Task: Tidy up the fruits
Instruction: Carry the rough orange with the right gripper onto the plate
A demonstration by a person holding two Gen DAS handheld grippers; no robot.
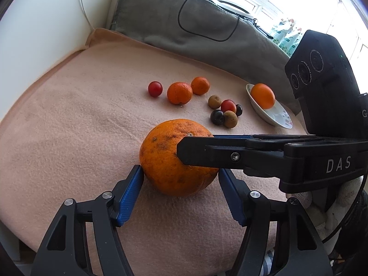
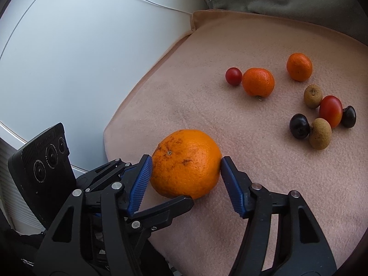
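pink fleece blanket (image 1: 80, 119) is spread over a cushion-like surface, its far edge butted against a grey blanket (image 1: 161, 18) with a black cable (image 1: 184, 23) looped on it; a white wall or panel (image 2: 80, 57) is seen to the left, bright windows behind.

one large orange (image 1: 170, 161) is seen near the front of the blanket. it is bracketed by the left gripper (image 1: 181, 173), both blue pads touching its sides, so it is clamped. the right gripper (image 2: 186, 164) is set on the same orange from the right, crossing over the top of the fruit in the left view; in its own view both pads are pressed to the fruit's sides, so it is gripped too.

one white bowl (image 1: 276, 117) is set at the right edge, holding one smooth orange (image 1: 263, 96).

counted loose on the blanket: two mandarins (image 1: 179, 93) (image 1: 200, 85), two red cherry tomatoes (image 1: 155, 88) (image 1: 228, 106), two brown longan-like fruits (image 1: 214, 101) (image 1: 230, 119), two dark plum-like fruits (image 1: 217, 117) (image 1: 239, 110). five of the small ones are clustered touching, between the large orange and the bowl.

open blanket is left wide on the left side and between the large orange and the mandarins; the right edge is crowded by bowl and gripper body.
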